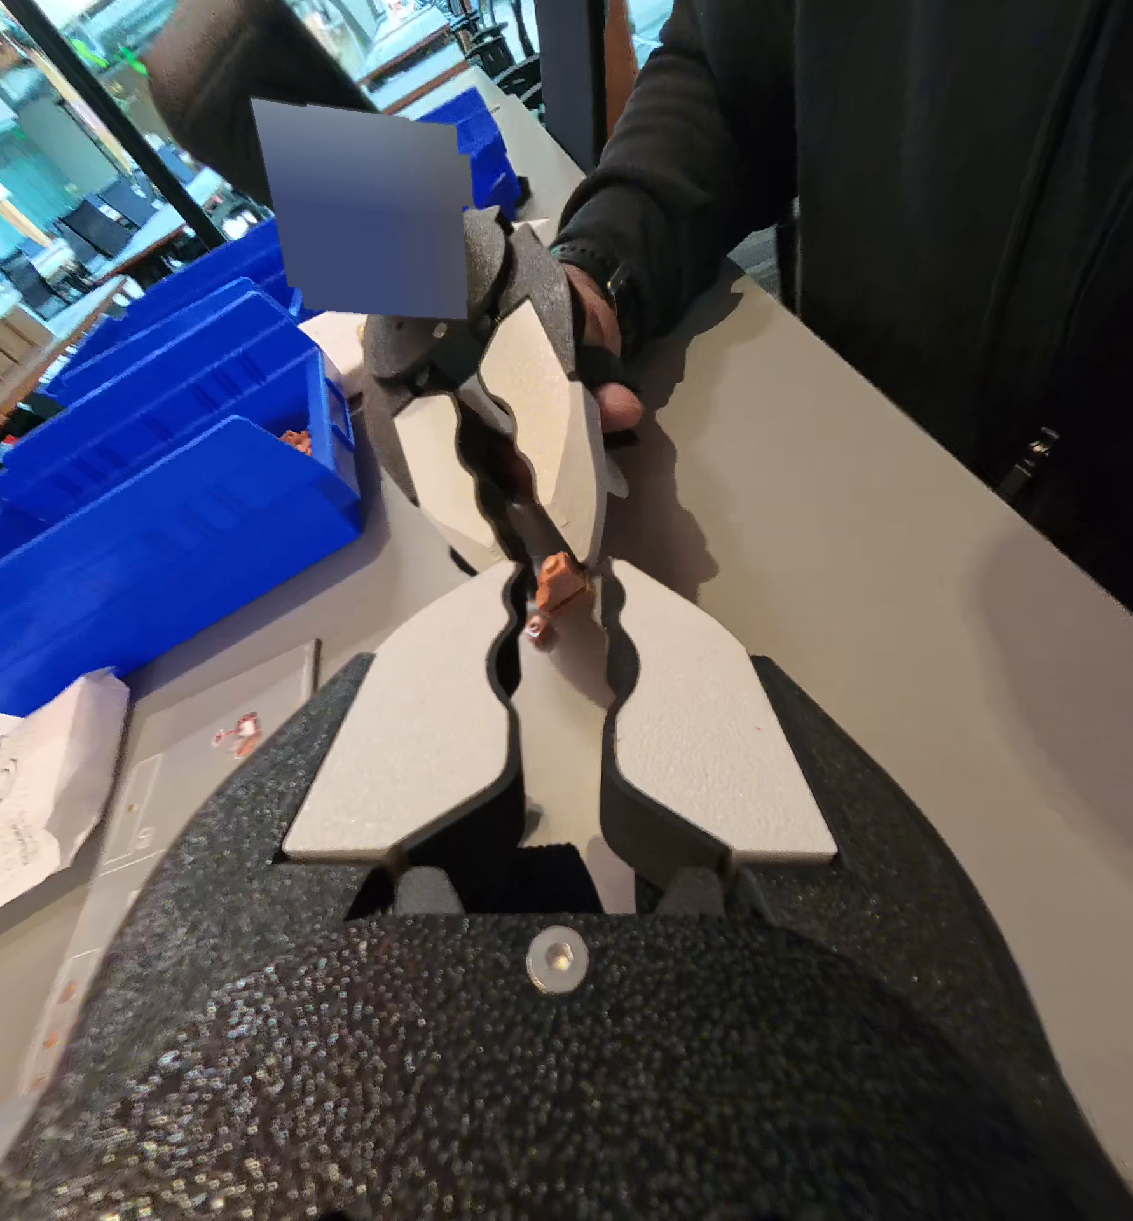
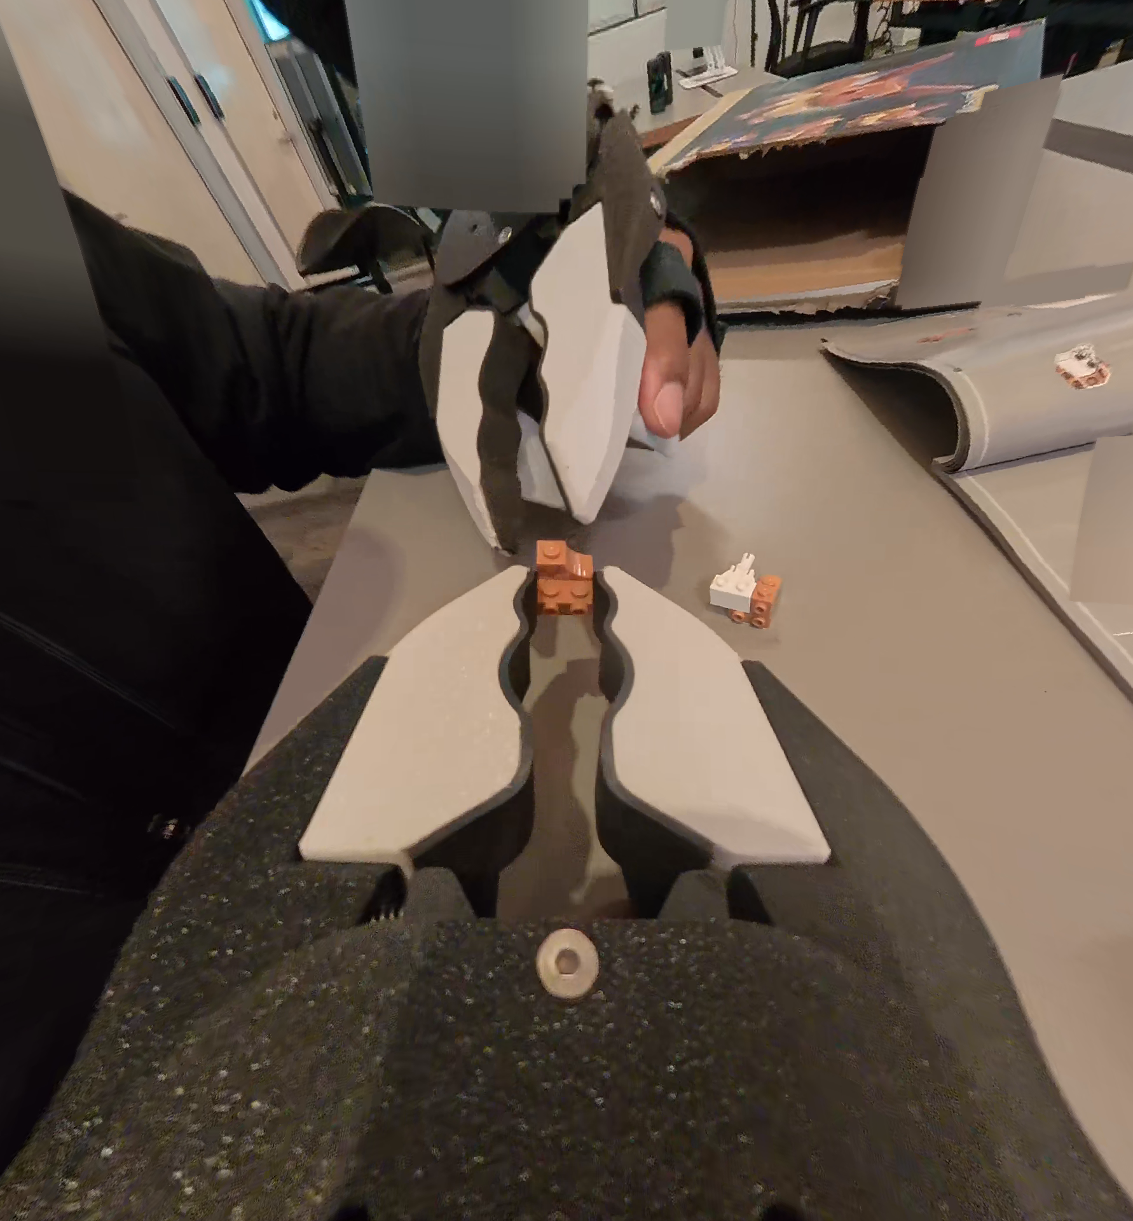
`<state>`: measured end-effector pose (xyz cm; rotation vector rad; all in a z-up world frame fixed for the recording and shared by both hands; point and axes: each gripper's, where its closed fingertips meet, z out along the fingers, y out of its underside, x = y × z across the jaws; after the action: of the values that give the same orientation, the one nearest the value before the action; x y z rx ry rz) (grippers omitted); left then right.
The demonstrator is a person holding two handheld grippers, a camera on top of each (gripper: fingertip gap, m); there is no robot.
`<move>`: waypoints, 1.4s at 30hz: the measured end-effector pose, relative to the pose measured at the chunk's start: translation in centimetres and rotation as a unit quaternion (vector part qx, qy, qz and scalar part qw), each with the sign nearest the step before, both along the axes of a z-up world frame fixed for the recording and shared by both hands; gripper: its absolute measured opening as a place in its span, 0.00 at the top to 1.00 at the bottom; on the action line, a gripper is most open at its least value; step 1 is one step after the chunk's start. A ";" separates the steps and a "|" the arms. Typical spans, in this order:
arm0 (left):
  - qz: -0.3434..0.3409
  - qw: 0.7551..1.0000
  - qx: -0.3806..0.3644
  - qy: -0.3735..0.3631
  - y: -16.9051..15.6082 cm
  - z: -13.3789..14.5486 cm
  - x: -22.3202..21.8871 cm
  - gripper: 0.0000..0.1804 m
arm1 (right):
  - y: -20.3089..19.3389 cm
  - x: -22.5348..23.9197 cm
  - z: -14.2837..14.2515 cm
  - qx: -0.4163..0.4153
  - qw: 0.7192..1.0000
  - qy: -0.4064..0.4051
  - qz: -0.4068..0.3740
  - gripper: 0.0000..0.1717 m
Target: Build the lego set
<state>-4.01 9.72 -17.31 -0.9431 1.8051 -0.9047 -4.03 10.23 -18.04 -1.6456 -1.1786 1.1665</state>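
The right tongs point(image 2: 565, 588) grip a small orange-brown studded brick cluster point(image 2: 564, 581) above the grey desk point(image 2: 881, 661); the left tongs point(image 1: 560, 581) stand slightly apart around it, contact unclear.

Blue bins point(image 1: 154, 502); crumpled paper point(image 1: 22, 793); torn cardboard box point(image 2: 815, 218); open booklet point(image 2: 1013, 390); small white-and-orange brick cluster point(image 2: 745, 591)

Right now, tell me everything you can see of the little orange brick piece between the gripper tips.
The orange brick assembly looks like glossy plastic: a studded block below, a single-stud brick and a sloped piece on top. It sits upright, clamped at the tips of the right gripper, whose fingers press its sides above the grey table. The left gripper faces it, open, tips close by.
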 end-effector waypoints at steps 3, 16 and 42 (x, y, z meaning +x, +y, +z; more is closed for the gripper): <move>0.005 0.999 0.040 -0.016 0.2 0.0 0.1 0.87 | 0.1 0.0 0.0 -0.040 0.999 0.010 0.004 0.91; 0.017 0.981 0.186 -0.043 0.6 -0.8 0.7 0.86 | 0.4 0.3 0.3 -0.124 0.992 0.037 0.009 0.91; 0.050 0.968 0.230 -0.091 0.5 0.9 1.5 0.91 | 0.1 0.3 1.7 -0.140 0.987 0.083 0.019 0.91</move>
<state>-2.55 10.24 -16.40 -0.6240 1.6888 -0.4589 -3.76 10.31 -16.33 -1.6972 -0.9788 1.5182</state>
